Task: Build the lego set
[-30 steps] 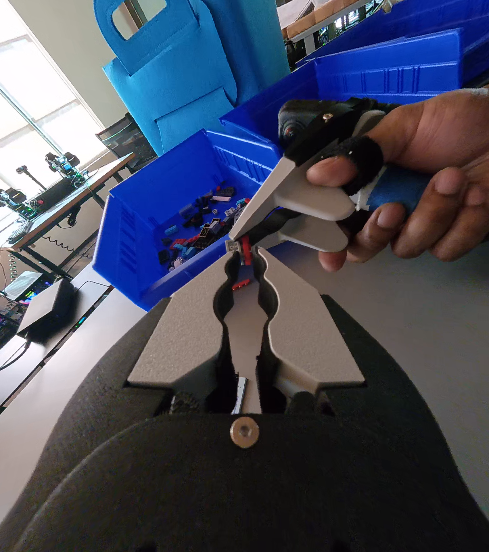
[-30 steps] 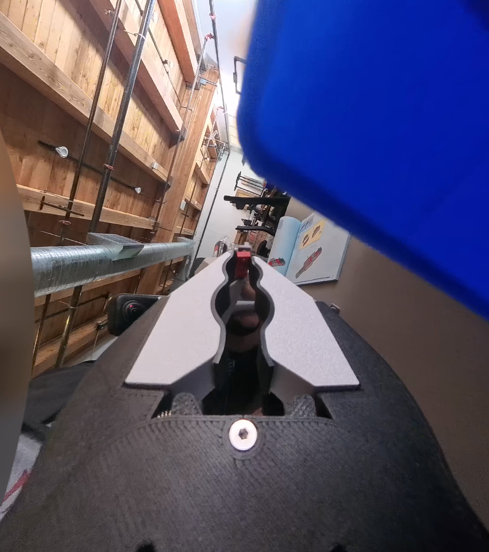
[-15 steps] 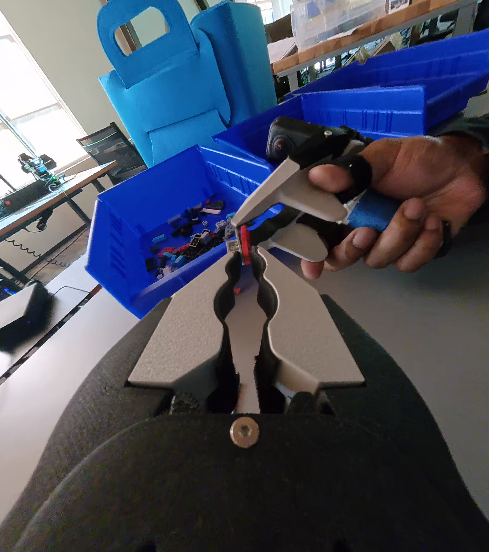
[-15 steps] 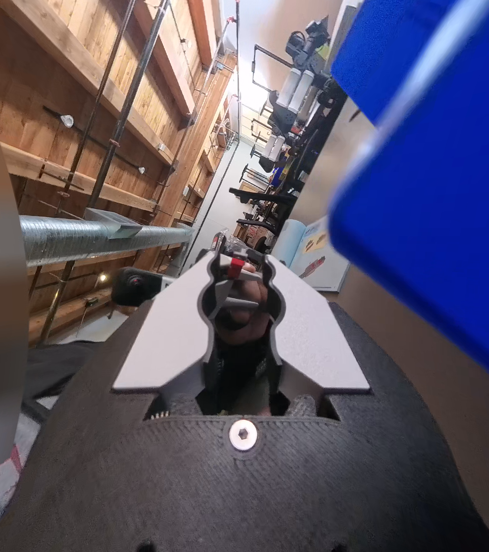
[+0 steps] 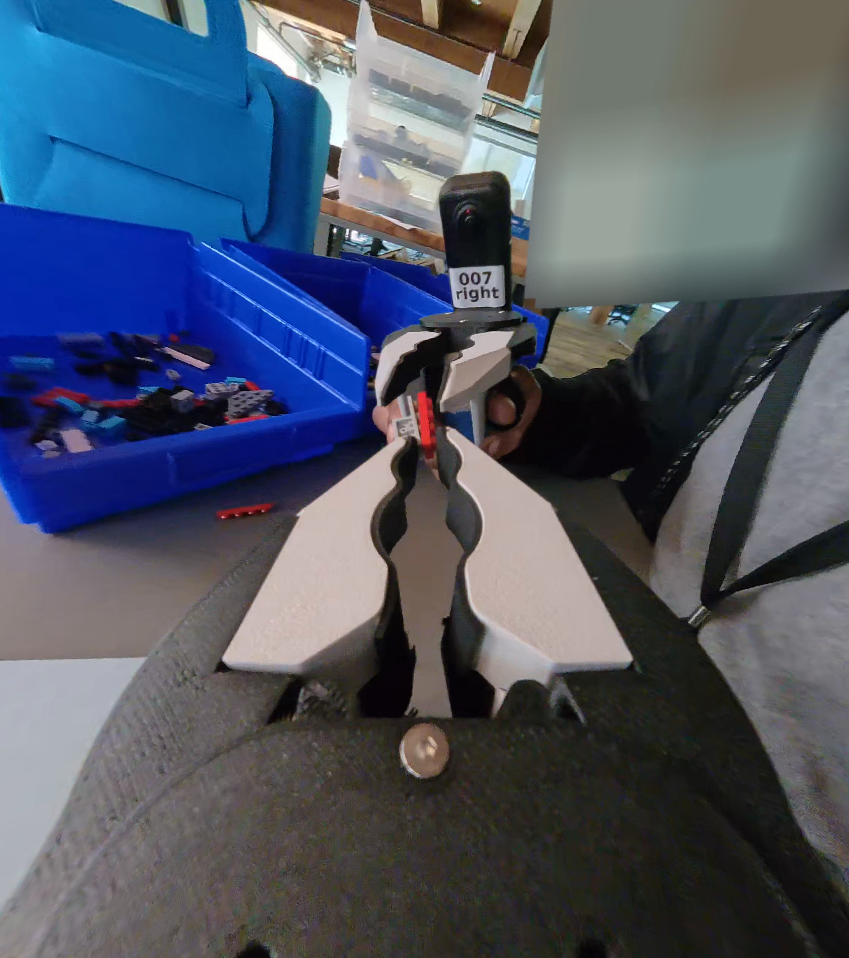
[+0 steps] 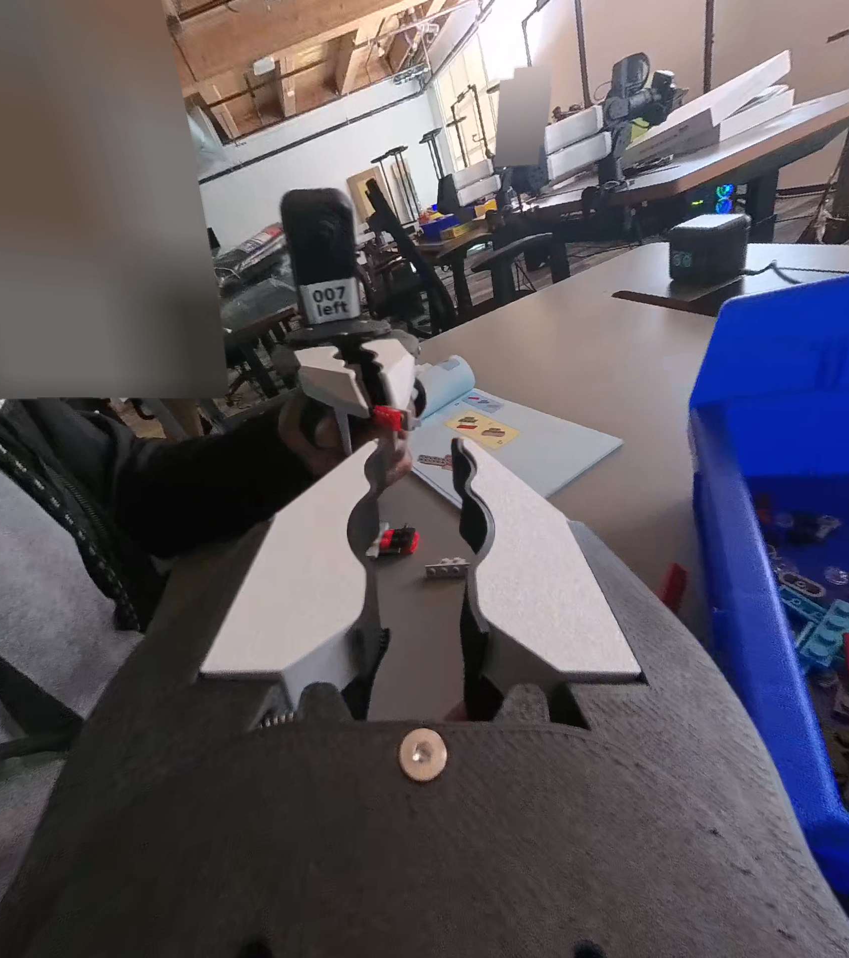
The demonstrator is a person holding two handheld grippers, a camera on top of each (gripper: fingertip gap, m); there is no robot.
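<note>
Two hand-held grippers face each other above a grey desk (image 5: 74,586). The left gripper (image 5: 425,448) has its jaws clamped on a small red-and-grey lego assembly (image 5: 419,422), held up in the air at the fingertips. In the right wrist view the same assembly (image 6: 393,417) sticks out sideways from the left gripper (image 6: 386,414). The right gripper (image 6: 414,451) stands with its jaws apart and empty — its tips sit just beside the held piece, and contact cannot be made out.

Below the right gripper's jaws, a red-and-black lego piece (image 6: 399,539) and a small grey plate (image 6: 447,569) lie on the desk, near each other but apart. An open instruction booklet (image 6: 531,446) lies farther back on the desk. A blue bin (image 5: 163,373) of loose bricks in black, grey, red and light blue sits on the desk — a thin red plate (image 5: 245,511) lies just in front of it, outside the wall. A second blue bin (image 5: 360,290) stands behind the first, with a blue felt bag (image 5: 142,114) rising behind them.
</note>
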